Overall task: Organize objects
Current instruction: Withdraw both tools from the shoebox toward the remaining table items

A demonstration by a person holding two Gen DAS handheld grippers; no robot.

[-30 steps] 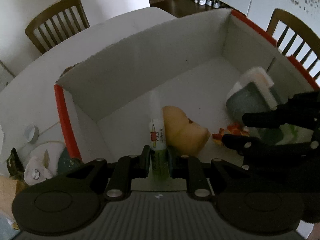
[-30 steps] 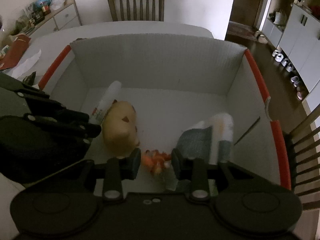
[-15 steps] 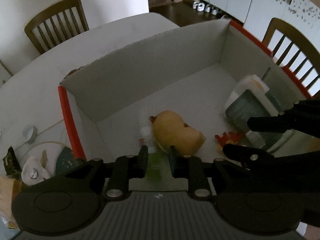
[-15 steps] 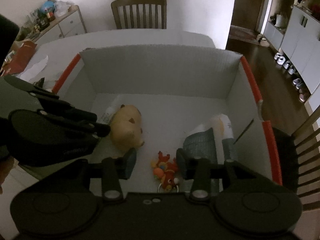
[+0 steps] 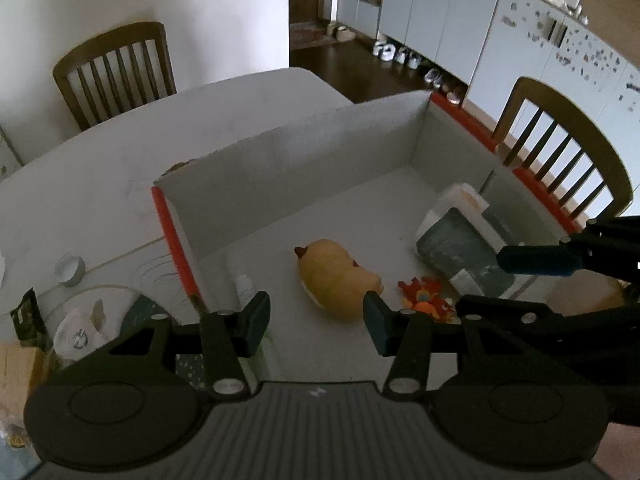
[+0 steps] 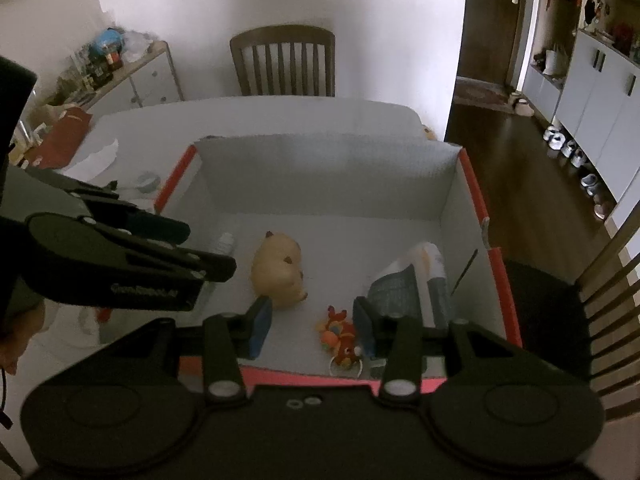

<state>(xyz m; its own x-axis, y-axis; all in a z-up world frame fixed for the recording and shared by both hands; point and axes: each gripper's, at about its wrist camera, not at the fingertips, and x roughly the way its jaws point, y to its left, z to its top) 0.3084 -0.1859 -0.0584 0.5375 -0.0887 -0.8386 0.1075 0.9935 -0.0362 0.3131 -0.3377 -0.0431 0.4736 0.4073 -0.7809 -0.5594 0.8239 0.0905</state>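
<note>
A white cardboard box [image 5: 280, 184] with red rim strips holds everything. A white tube [image 5: 244, 288] lies by its left wall, also visible as the tube [image 6: 226, 244]. Beside it rests a yellow plush toy [image 5: 336, 276], [image 6: 280, 272]. A small red toy [image 6: 340, 336], [image 5: 424, 300] and a grey-and-white package [image 6: 412, 284], [image 5: 460, 252] lie to the right. My left gripper [image 5: 316, 324], [image 6: 208, 250] hangs above the box floor, its jaws opening with nothing between them. My right gripper [image 6: 312, 326], [image 5: 484, 280] is open above the red toy, not touching it.
The box stands on a white table [image 5: 100, 184]. Left of the box lie a roll of tape [image 5: 70, 270] and a dish with small items [image 5: 76, 332]. Wooden chairs [image 5: 116, 72], [image 5: 560, 148] stand at the table's far and right sides. A sideboard [image 6: 132, 80] lines the wall.
My left gripper let go of the white tube, which now lies in the box by the left wall. My right jaws widened off the red toy. Both grippers rose and drew back.
</note>
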